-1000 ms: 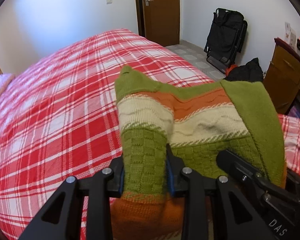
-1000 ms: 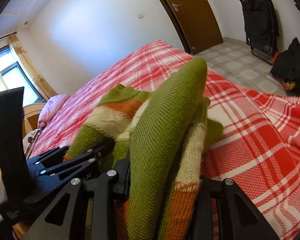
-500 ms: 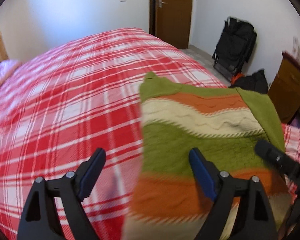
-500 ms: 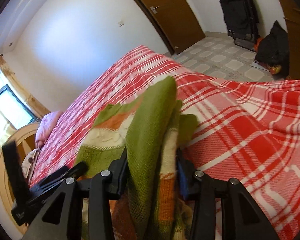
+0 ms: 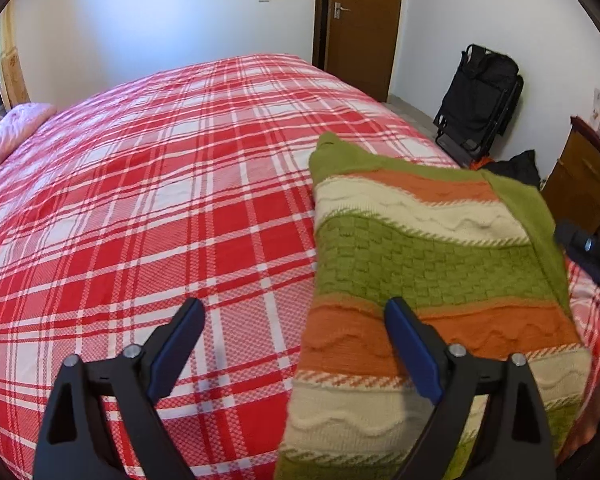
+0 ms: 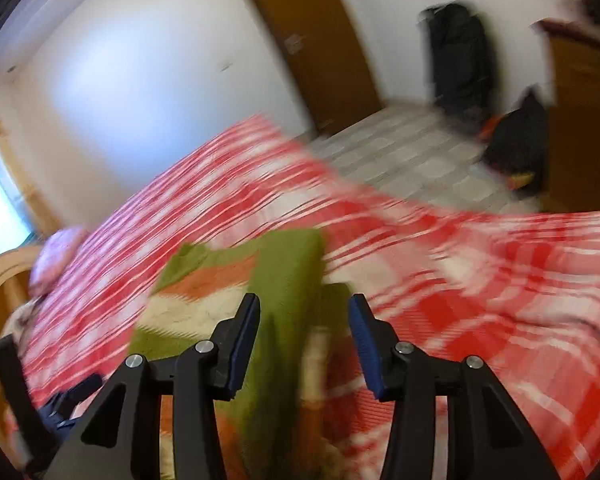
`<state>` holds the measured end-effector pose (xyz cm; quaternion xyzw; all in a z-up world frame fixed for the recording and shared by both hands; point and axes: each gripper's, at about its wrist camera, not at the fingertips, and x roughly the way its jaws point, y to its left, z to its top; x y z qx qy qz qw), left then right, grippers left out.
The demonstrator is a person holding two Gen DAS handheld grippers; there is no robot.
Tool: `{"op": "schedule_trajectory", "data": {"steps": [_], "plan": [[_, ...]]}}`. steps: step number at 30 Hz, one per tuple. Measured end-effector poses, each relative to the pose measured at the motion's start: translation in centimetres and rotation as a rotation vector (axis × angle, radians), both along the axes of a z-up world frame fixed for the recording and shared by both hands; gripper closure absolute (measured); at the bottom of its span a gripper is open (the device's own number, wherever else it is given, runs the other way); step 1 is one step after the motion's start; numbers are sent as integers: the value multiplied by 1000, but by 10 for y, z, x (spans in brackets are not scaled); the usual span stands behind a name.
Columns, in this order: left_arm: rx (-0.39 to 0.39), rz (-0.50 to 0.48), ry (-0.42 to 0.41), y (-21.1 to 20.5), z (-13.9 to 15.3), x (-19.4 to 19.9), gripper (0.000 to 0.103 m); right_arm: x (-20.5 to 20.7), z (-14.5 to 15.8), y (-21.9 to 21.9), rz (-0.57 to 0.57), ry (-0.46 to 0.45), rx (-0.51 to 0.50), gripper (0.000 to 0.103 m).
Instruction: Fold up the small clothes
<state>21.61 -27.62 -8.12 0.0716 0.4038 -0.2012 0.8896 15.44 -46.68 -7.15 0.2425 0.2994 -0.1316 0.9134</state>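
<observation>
A small knitted sweater (image 5: pixel 428 280) in green, orange and cream stripes lies folded flat on the red plaid bed (image 5: pixel 180 200). My left gripper (image 5: pixel 296 340) is open and empty, its right finger over the sweater's left edge. In the blurred right wrist view the sweater (image 6: pixel 276 300) lies below my right gripper (image 6: pixel 304 340), which is open, with a green fold between its fingers but not pinched. The right gripper's tip shows in the left wrist view (image 5: pixel 580 244) at the sweater's right side.
A pink pillow (image 5: pixel 16 128) lies at the bed's far left. A brown door (image 5: pixel 360 20), a black folded chair (image 5: pixel 480 100), a dark bag (image 5: pixel 516 168) on the tiled floor and a wooden dresser (image 5: pixel 584 184) stand beyond the bed's right edge.
Both grippers have let go of the sweater: the left opened first, then the right. The sweater has dropped flat onto the bed and both grippers have pulled back.
</observation>
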Motion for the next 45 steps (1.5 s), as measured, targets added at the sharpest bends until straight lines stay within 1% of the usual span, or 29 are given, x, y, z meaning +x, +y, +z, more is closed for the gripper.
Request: {"op": "schedule_trajectory", "data": {"steps": [1,2,3,5,7,9,12,15,20,23,24,26,27,29,30,31,33,34,36,38,39,40,43,45], "plan": [[14,4,-11,-1,-1,0,6,8,-4,3,22,27,-18,64],[25,7,-17,-3,-2,-1,5,14,-6,9,39,41,-58,74],[36,9,-22,-4,-2,-1,5,22,-8,13,60,57,-95,87],[51,9,-35,-6,-2,-2,5,33,-10,18,76,83,-144,88],[62,12,-44,-7,-3,-1,5,43,-14,16,79,108,-163,89],[69,21,-45,-8,-4,1,1,53,-17,12,72,126,-175,89],[57,37,-30,-8,-6,4,0,68,-22,7,64,152,-220,90],[58,48,-31,-12,-8,5,0,78,-27,4,48,158,-227,90],[120,41,-85,-27,-10,1,0,83,-27,-2,53,160,-209,89],[132,42,-97,-28,-10,0,0,70,-19,2,64,130,-224,89],[134,38,-94,-26,-10,0,0,62,-15,3,57,116,-228,87],[129,33,-84,-24,-10,0,0,41,-4,11,10,96,-273,87],[125,32,-77,-23,-10,0,0,29,3,17,-7,79,-308,87],[116,39,-68,-21,-11,1,0,2,18,39,-30,42,-415,87],[117,43,-67,-21,-11,1,0,-5,22,47,-31,33,-443,87],[122,46,-72,-23,-11,0,0,-17,27,61,-8,11,-458,86],[143,45,-91,-25,-11,-3,0,-25,28,75,55,-2,-434,86],[156,45,-103,-27,-11,-4,0,-25,23,84,107,17,-413,86],[164,51,-109,-28,-11,-5,0,-20,11,89,149,57,-370,86],[155,56,-99,-26,-12,-4,0,-15,-2,89,145,87,-351,86],[151,57,-92,-25,-12,-3,0,-11,-11,86,125,128,-350,86],[148,55,-88,-25,-13,-3,0,-8,-17,82,113,148,-336,86],[147,38,-88,-24,-13,-3,0,-6,-24,73,88,144,-290,87],[140,29,-86,-23,-14,-3,0,-6,-26,74,81,141,-294,87]]}}
